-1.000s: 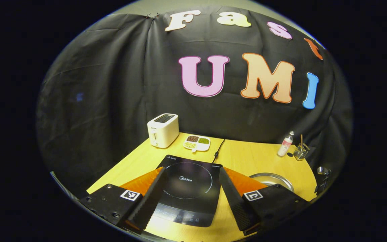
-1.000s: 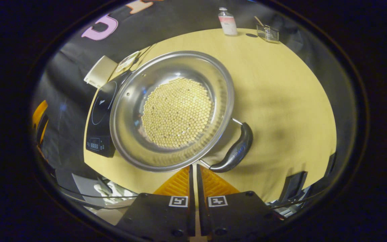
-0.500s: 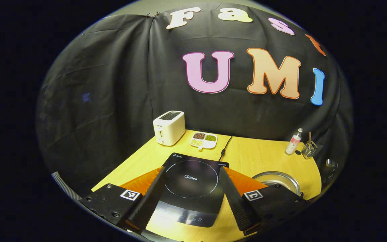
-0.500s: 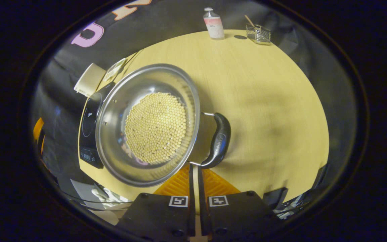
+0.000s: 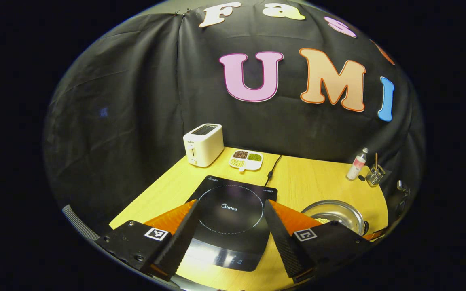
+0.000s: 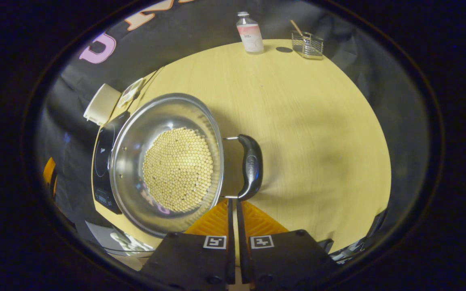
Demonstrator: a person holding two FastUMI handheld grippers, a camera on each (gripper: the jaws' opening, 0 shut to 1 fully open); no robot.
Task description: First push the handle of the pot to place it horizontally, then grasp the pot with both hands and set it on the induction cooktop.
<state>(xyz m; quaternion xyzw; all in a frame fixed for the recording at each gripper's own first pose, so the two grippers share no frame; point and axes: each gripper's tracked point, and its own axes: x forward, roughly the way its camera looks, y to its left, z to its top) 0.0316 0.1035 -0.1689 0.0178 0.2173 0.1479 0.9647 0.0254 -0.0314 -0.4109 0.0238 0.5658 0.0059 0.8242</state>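
Observation:
A steel pot with a beaded, honeycomb-like bottom stands on the yellow table, and its black side handle points to the right. My right gripper is shut, with its tips touching the near end of that handle. Just left of the pot lies the black induction cooktop. In the left gripper view the cooktop lies straight ahead between the spread fingers of my open left gripper, which holds nothing. The pot sits to the right of it.
At the back left stand a white toaster and a divided dish of beans. A power cord runs from the cooktop to the wall. A small bottle and a wire holder stand at the far right edge.
The pot has turned, so its handle swung from the lower right to the pot's right side, with my shut right gripper at its near end. The left gripper view has drifted slightly, still open over the cooktop.

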